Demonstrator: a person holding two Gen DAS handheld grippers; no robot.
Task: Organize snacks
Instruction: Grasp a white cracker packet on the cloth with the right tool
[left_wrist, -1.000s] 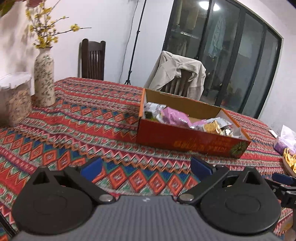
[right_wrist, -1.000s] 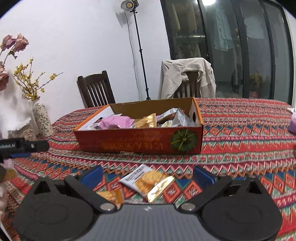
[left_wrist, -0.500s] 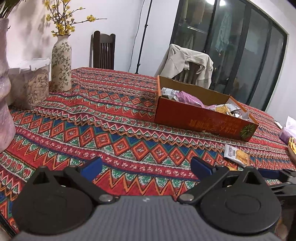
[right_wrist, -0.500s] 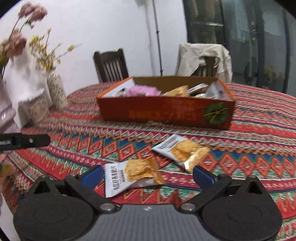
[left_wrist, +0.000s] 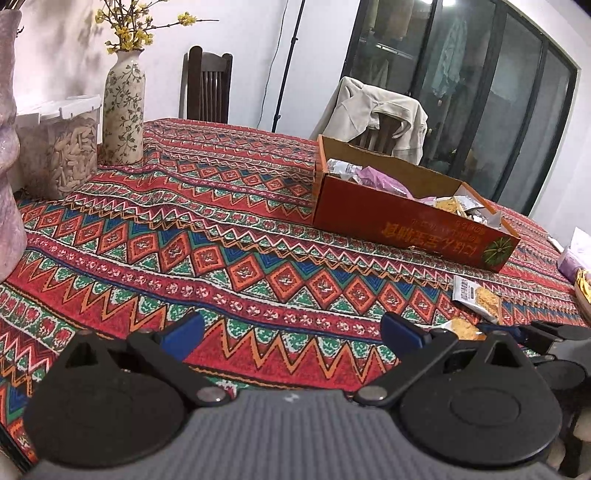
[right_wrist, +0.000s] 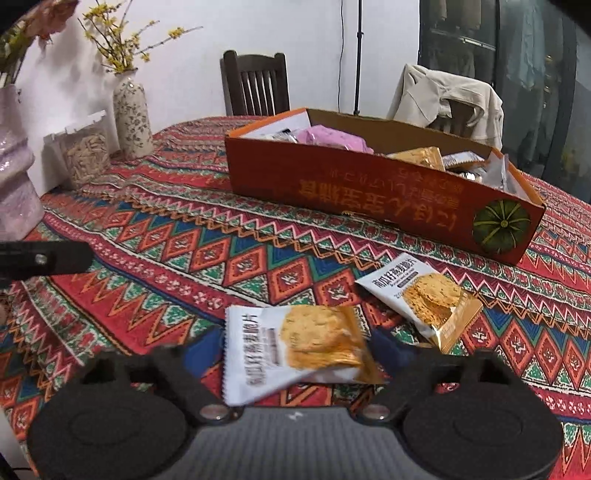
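Observation:
An orange cardboard box (right_wrist: 351, 192) holding several snack packets stands on the patterned tablecloth (right_wrist: 229, 258). Two white-and-gold cracker packets lie in front of it. The nearer packet (right_wrist: 295, 343) lies between the fingers of my right gripper (right_wrist: 295, 347), whose jaws are closing on it; the blurred pads stand at its edges and no firm press shows. The second packet (right_wrist: 417, 291) rests just beyond, to the right. My left gripper (left_wrist: 291, 330) hangs open over bare cloth with nothing between its fingers; the box (left_wrist: 406, 221) is ahead of it to the right.
A flowered vase (left_wrist: 123, 110), a clear tub of seeds (left_wrist: 70, 147) and a pink vase (left_wrist: 7, 166) stand along the left edge. A tissue pack (left_wrist: 576, 254) lies at the far right. Behind the table are a dark chair (right_wrist: 255, 85) and a jacket-draped chair (right_wrist: 450, 99).
My right gripper has dropped and moved forward onto the nearer cracker packet, and its jaws have narrowed around it. The left gripper sank a little early on, then stayed still.

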